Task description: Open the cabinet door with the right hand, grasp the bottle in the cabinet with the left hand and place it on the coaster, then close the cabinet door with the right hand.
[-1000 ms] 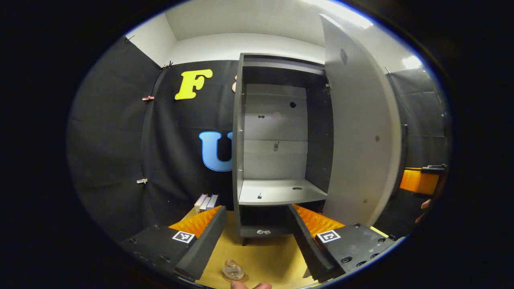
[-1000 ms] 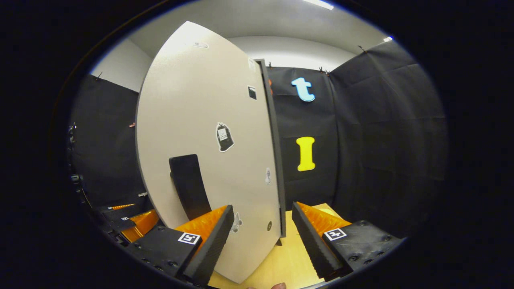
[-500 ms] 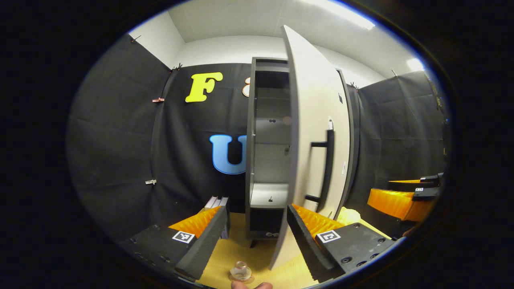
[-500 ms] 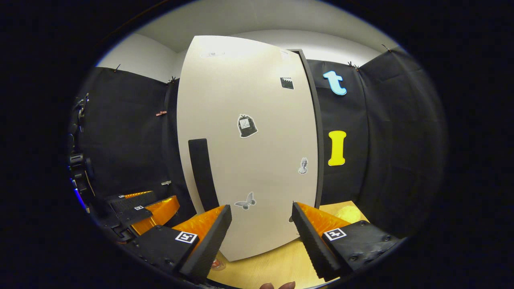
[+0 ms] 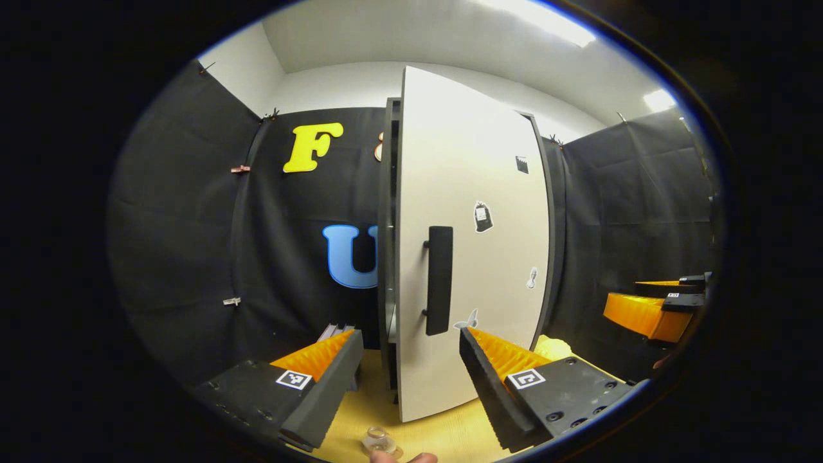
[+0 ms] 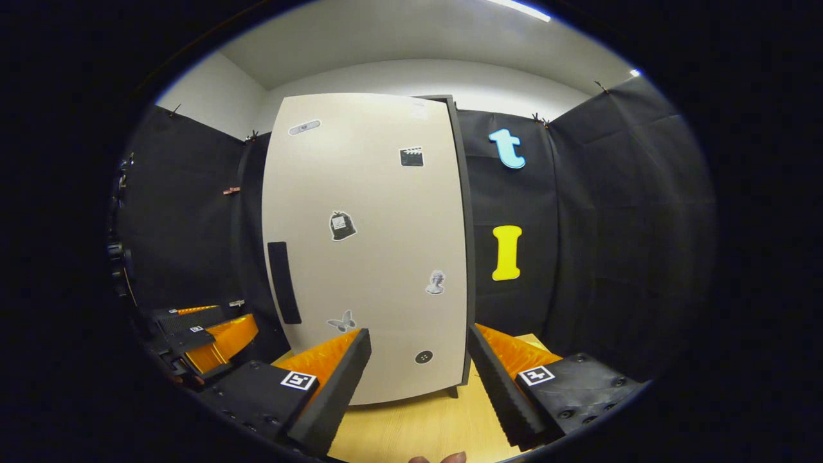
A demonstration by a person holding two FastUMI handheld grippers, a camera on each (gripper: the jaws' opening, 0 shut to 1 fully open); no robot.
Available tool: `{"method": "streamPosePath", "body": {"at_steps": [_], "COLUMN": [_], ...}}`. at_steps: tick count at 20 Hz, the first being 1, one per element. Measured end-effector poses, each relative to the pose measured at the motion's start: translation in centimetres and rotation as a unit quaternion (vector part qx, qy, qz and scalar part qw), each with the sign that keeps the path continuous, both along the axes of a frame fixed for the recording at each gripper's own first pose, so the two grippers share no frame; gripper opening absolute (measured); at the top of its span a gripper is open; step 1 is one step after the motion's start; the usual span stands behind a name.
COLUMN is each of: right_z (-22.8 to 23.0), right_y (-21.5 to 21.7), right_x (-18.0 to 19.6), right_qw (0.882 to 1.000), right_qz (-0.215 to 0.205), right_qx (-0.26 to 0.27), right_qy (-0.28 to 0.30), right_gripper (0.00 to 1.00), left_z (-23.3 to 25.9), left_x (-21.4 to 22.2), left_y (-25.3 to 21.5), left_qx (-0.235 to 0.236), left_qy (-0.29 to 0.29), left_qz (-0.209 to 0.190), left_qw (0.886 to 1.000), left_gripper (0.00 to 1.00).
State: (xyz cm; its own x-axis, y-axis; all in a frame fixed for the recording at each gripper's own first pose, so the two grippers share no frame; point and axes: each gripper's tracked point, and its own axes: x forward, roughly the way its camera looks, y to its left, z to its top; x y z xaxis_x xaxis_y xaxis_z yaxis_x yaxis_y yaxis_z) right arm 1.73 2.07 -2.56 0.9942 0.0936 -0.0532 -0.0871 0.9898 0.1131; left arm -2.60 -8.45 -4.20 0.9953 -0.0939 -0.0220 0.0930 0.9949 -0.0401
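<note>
The tall cabinet's pale door (image 5: pixel 476 257) stands almost flush with the dark frame, with a thin gap left at its handle side. Its dark bar handle (image 5: pixel 439 280) faces me. A small clear bottle (image 5: pixel 378 440) stands on the wooden table just below my left gripper (image 5: pixel 410 334), which is open and holds nothing. In the right gripper view the door (image 6: pixel 373 257) and handle (image 6: pixel 283 283) sit straight ahead. My right gripper (image 6: pixel 419 331) is open, a short way back from the door and not touching it. The inside of the cabinet is hidden.
The cabinet stands on a yellow wooden table (image 5: pixel 360 411). A yellow lump (image 5: pixel 554 347) lies by the cabinet's right foot, and pale blocks (image 5: pixel 334 331) stand left of it. Black cloth walls close in both sides. A fingertip (image 5: pixel 402 458) shows at the bottom edge.
The door has swung from wide open to nearly shut. My right gripper has drawn back from it. The left gripper stays open above the bottle.
</note>
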Motion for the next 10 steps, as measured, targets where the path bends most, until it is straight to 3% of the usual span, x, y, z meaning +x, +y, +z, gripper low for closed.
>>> {"method": "streamPosePath", "body": {"at_steps": [10], "right_z": [-0.2], "right_y": [-6.1], "right_x": [3.1], "right_qw": [0.999], "right_qz": [-0.044], "right_qx": [-0.005], "right_qy": [-0.022], "right_gripper": [0.98], "left_z": [0.1], "left_x": [2.7], "left_y": [-3.2], "left_qx": [-0.014], "left_qy": [-0.011], "left_qz": [-0.009], "left_qw": [1.0], "left_gripper": [0.95]}}
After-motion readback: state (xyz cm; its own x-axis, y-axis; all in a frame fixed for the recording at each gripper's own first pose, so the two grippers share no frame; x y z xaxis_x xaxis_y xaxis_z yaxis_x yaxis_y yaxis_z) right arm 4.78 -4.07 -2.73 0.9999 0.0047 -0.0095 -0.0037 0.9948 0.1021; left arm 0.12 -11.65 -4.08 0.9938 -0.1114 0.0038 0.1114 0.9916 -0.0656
